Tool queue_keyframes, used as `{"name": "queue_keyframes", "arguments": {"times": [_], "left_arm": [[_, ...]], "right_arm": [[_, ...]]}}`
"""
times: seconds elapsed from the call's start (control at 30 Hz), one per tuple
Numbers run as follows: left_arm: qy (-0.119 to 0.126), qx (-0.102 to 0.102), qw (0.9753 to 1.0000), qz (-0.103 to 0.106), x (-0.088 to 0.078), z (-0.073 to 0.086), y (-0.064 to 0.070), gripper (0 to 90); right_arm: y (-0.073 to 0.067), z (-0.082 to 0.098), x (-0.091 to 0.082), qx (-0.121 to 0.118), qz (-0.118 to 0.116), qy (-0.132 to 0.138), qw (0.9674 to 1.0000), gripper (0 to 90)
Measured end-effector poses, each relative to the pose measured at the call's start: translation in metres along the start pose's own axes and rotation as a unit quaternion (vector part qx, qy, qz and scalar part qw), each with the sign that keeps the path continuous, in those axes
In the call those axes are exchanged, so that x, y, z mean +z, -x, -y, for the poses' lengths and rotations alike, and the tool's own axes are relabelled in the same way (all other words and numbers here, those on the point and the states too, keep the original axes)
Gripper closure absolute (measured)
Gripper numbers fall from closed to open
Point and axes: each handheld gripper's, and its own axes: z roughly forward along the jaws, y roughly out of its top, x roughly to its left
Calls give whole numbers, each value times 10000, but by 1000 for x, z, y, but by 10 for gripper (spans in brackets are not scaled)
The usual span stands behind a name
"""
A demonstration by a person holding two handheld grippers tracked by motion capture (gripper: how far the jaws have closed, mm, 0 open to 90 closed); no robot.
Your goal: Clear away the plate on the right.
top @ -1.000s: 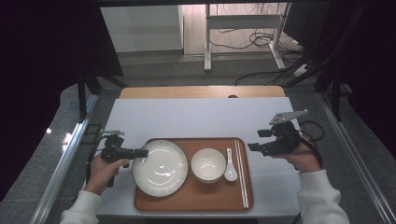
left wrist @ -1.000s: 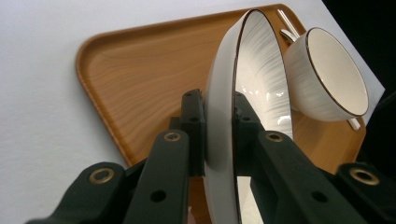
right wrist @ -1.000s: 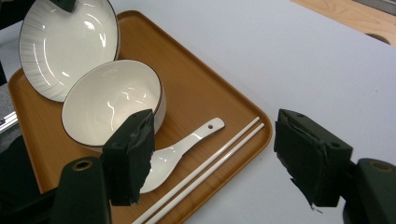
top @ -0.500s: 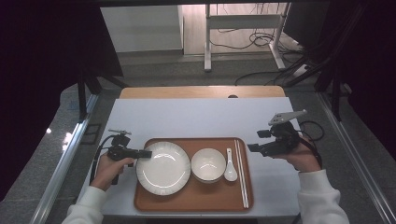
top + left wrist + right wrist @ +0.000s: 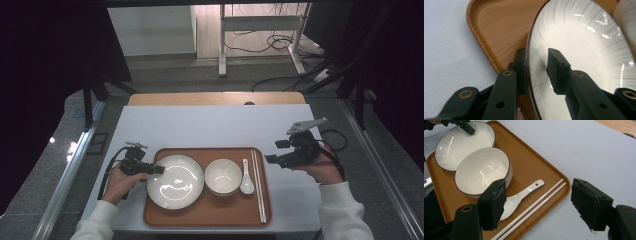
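Observation:
A white ribbed plate lies in the left part of a wooden tray. A white bowl, a white spoon and white chopsticks sit to its right. My left gripper reaches over the plate's left rim. In the left gripper view its jaws straddle the plate rim; they have just been opening, and the upper pad stands off the surface. My right gripper hovers open over the table, right of the tray, its jaws empty.
The tray sits near the front edge of the white table. A wooden strip runs along the table's far edge. Metal rails flank both sides, and cables trail on the floor beyond.
My left gripper moved a little right and down with the plate, which now rests inside the tray rather than over its left edge. The right hand has kept still.

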Motion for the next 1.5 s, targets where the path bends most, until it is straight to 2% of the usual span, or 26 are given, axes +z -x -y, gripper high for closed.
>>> {"name": "queue_keyframes", "arguments": {"times": [0.1, 0.13, 0.17, 0.33, 0.4, 0.47, 0.57, 0.67, 0.8, 0.9, 0.93, 1.0, 1.1, 1.27, 1.37, 1.4, 1.5], "left_arm": [[57, -55, 10000, 18, 3, 0, 2, 655], [-15, 31, 10000, -19, 3, 0, 1, 642], [-15, 31, 10000, -19, 3, 0, 1, 629], [90, 88, 9999, -68, 2, 1, 4, 580], [221, 188, 9993, -252, -1, 1, 9, 514], [288, 259, 9985, -392, -5, 2, 12, 484], [416, 231, 9976, -508, -10, 2, 15, 392], [683, 291, 9946, -723, -26, 0, 20, 323], [1120, 306, 9901, -790, -44, -3, 28, 265], [1397, 408, 9851, -915, -53, -2, 36, 244], [1447, 431, 9840, -945, -55, -2, 40, 241], [1431, 617, 9824, -1033, -59, -4, 45, 227], [1531, 811, 9793, -1048, -66, -3, 56, 214], [1785, 1072, 9702, -1240, -77, 2, 71, 203], [1798, 1238, 9667, -1334, -79, 7, 78, 193], [1812, 1256, 9659, -1356, -80, 8, 79, 193], [1816, 1243, 9663, -1338, -83, 13, 80, 189]], "right_arm": [[0, 0, -1, 13, -3, 16, 10000, 282], [0, 0, -1, 15, -4, 22, 10000, 282], [1, 0, -1, 15, -9, 26, 10000, 282], [2, 1, -1, 64, -49, 36, 10000, 281], [2, 1, -1, 71, -56, 39, 10000, 281], [2, 2, -1, 74, -51, 31, 10000, 281], [3, 3, 0, 88, -54, 14, 9999, 281], [4, 4, 1, 95, -54, 5, 9999, 280], [8, 7, 3, 146, 15, 41, 9999, 275], [10, 9, 4, 227, 55, 50, 9997, 267], [11, 10, 5, 251, 61, 51, 9997, 266], [12, 10, 6, 257, 90, 41, 9996, 260], [11, 11, 5, 264, 122, 76, 9995, 260], [5, 16, -1, 304, 92, 210, 9993, 262], [-2, 23, -9, 355, 189, 368, 9985, 264], [-5, 26, -12, 366, 258, 412, 9981, 264], [-14, 44, -19, 401, 350, 498, 9973, 264]]}}
